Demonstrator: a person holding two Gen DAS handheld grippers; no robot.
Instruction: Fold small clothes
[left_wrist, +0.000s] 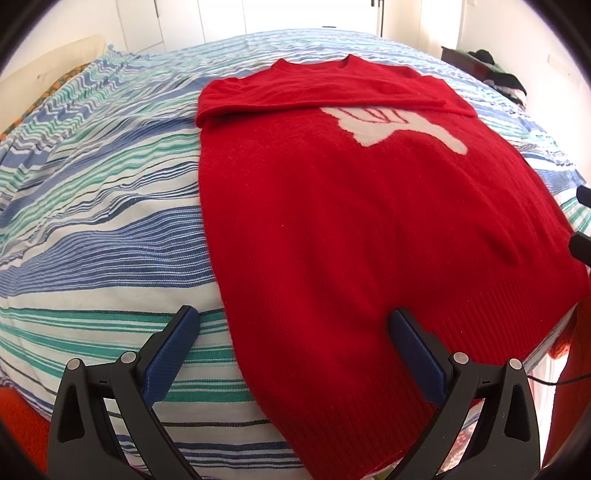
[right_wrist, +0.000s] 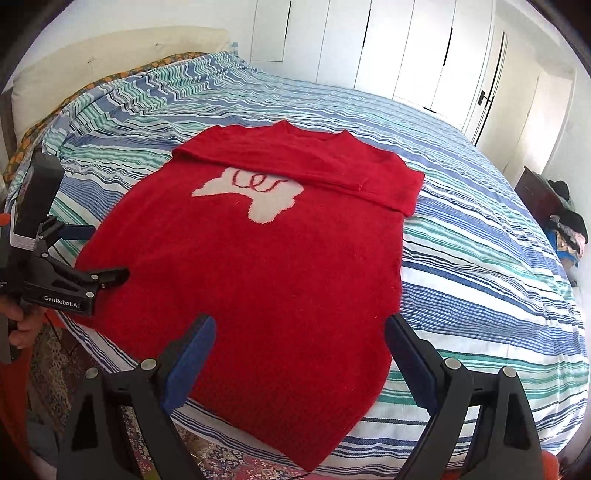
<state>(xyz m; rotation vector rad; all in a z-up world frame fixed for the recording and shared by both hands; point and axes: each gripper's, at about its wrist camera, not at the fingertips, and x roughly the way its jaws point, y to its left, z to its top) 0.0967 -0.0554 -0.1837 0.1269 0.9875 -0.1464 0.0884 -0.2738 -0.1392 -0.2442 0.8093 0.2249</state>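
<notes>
A red sweater (left_wrist: 351, 240) (right_wrist: 258, 277) with a white motif (right_wrist: 258, 199) lies flat on the striped bed, hem toward me. Both sleeves are folded across its chest. My left gripper (left_wrist: 292, 314) hovers open over the sweater's near left edge, nothing pinched between its blue pads (left_wrist: 173, 347). The right wrist view shows the same gripper (right_wrist: 99, 254) at the sweater's left side, held by a hand. My right gripper (right_wrist: 299, 321) is open above the hem's right part, with red knit under the gap. Its dark tips (left_wrist: 581, 221) peek in at the far right of the left wrist view.
The striped blue, green and white bedspread (right_wrist: 461, 258) covers the whole bed. A cream headboard (right_wrist: 110, 51) stands at the far left, and white wardrobe doors (right_wrist: 406, 48) are behind. A dark side table with piled clothes (right_wrist: 554, 210) is at right. A patterned rug (right_wrist: 221, 461) lies below the bed's edge.
</notes>
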